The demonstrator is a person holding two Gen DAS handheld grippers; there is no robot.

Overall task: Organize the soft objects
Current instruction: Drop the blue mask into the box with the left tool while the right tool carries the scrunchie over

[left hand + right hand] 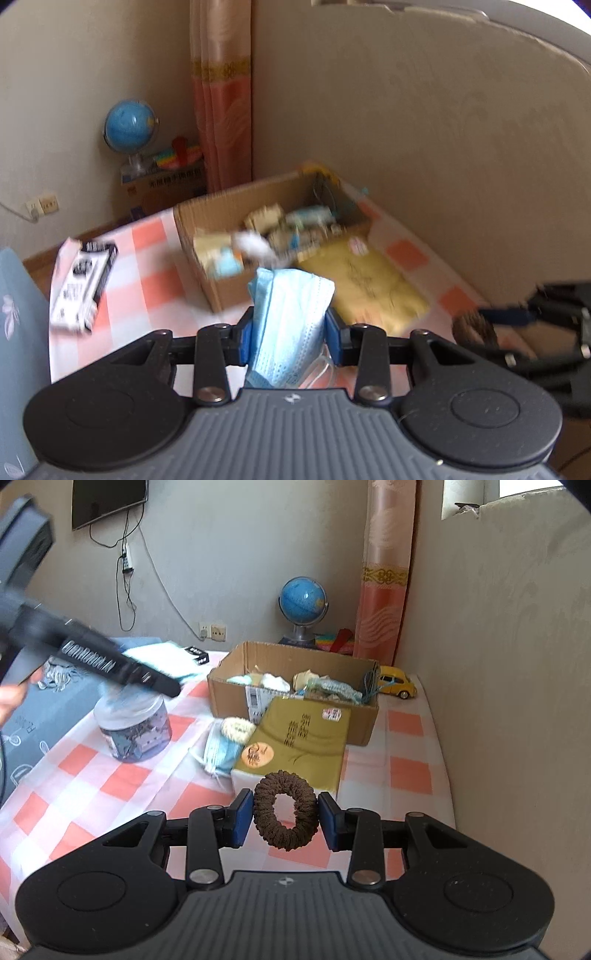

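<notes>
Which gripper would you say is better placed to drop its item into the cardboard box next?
Probably left: the left gripper holds the blue mask near the cardboard box; the right gripper, with the brown scrunchie, sits farther back.

Beige walls (pixel 229 554), peach curtain (pixel 384 590)

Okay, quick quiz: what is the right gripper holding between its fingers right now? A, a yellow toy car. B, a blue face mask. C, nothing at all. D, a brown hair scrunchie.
D: in the right wrist view the right gripper has its blue pads against both sides of the brown scrunchie, lifted off the table; the blue face mask sits in the left gripper, and the yellow toy car rests behind the cardboard box.
</notes>
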